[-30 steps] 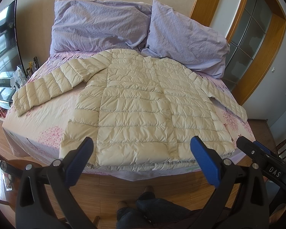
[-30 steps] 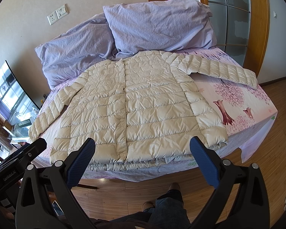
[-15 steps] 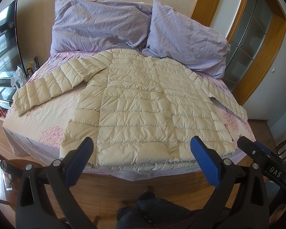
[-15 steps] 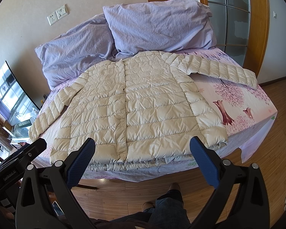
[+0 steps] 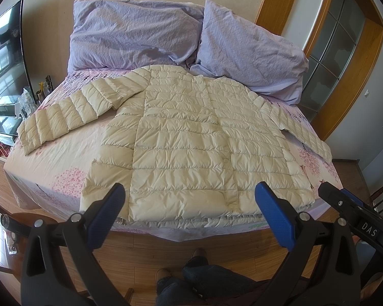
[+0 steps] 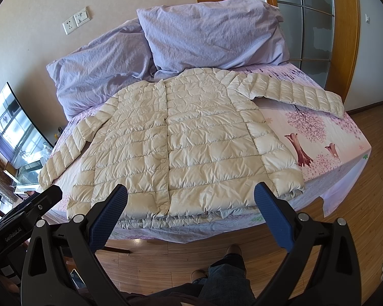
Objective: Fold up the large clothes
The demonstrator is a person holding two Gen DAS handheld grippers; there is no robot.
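Note:
A cream quilted puffer jacket [image 5: 191,142] lies flat, front up, on the bed, with both sleeves spread out to the sides. It also shows in the right wrist view [image 6: 181,142]. Its hem lies along the bed's near edge. My left gripper [image 5: 190,199] is open and empty, held above the floor just short of the hem. My right gripper [image 6: 190,199] is open and empty too, at about the same distance from the hem. The right gripper's body shows at the right edge of the left wrist view [image 5: 357,219].
The bed [image 5: 51,158] has a pink floral sheet. Two lilac pillows [image 5: 130,43] lean on the wall behind the jacket. A television [image 5: 2,71] stands to the left, a wood-framed glass door [image 6: 316,25] to the right. The person's feet [image 6: 217,267] stand on the wooden floor.

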